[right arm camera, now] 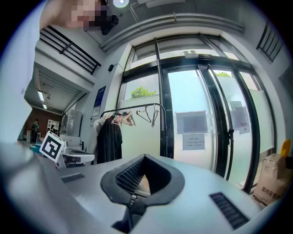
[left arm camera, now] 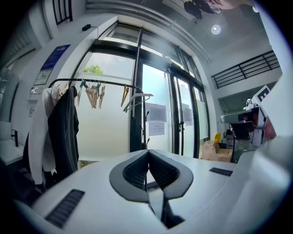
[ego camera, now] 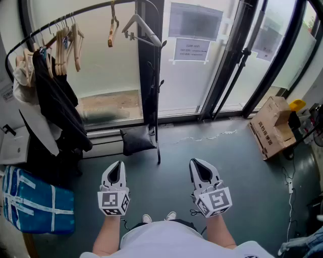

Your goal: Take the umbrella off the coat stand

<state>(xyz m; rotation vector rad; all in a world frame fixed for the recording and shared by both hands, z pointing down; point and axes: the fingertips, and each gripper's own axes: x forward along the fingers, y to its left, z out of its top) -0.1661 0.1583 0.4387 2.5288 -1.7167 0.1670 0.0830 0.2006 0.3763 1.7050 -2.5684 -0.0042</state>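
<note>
Head view: the left claw and the right claw are low over the floor, both closed and empty. The black umbrella hangs at the right end of the coat stand, well apart from them.

Left gripper view: its tips are together, and the umbrella is straight ahead.

Right gripper view: its tips are together, with nothing between them.

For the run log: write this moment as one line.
left gripper shut, empty | right gripper shut, empty | both held level, apart from coat stand
</note>
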